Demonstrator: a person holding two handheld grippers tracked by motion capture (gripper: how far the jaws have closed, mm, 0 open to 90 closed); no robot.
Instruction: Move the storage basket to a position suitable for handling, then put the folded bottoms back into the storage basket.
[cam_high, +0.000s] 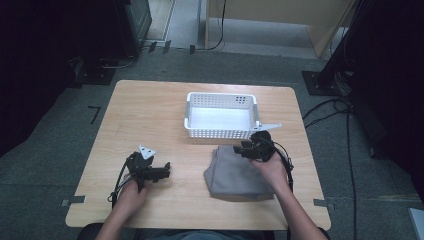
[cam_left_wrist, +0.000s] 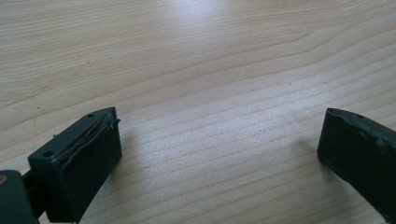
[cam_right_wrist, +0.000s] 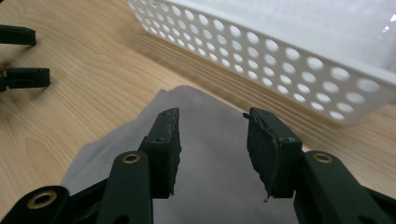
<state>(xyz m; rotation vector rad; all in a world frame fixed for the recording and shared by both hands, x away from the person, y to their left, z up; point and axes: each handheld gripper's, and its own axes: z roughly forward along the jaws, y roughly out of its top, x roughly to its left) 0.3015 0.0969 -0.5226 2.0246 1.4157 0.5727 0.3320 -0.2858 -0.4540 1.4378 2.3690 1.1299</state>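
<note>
Fig., L to R. Table (cam_high: 150, 107): pale wood-grain top w/ rounded corners, matte, standing on grey carpet; the gripper views show fine straight grain lines.

L gripper (cam_high: 165, 171): black, w/ grey three-cornered plate on top, held in the person's left hand (cam_high: 131, 192) at the near-left part of the table, jaws pointing toward the cloth. In the L gripper view its two blocky black jaws, w/ worn, frayed pad edges, stand wide apart over bare wood, nothing betw. them.

Grey cloth (cam_high: 235, 175): soft, matte, smooth-woven, folded to a rough rectangle w/ a narrower far end, lying flat at near-right of centre, just in front of the basket and apart from it.

Basket (cam_high: 220, 131): white plastic, rectangular, walls perforated w/ rows of round holes, interior plain white; sits mid-table beyond the cloth. In the R gripper view its long wall (cam_right_wrist: 280, 56) runs diagonally past the cloth's far edge (cam_right_wrist: 187, 93).

R gripper (cam_high: 240, 149): black, held in the right hand (cam_high: 270, 167) over the cloth's far end, near the basket's front wall. In the R gripper view (cam_right_wrist: 212, 140) its jaws are parted about halfway, pads rough-edged, holding nothing; grey cloth lies below the gap.

Surrounds: black cables (cam_high: 330, 107) on carpet at R; dark equipment stands to both sides; pale wooden furniture (cam_high: 280, 20) at back
</note>
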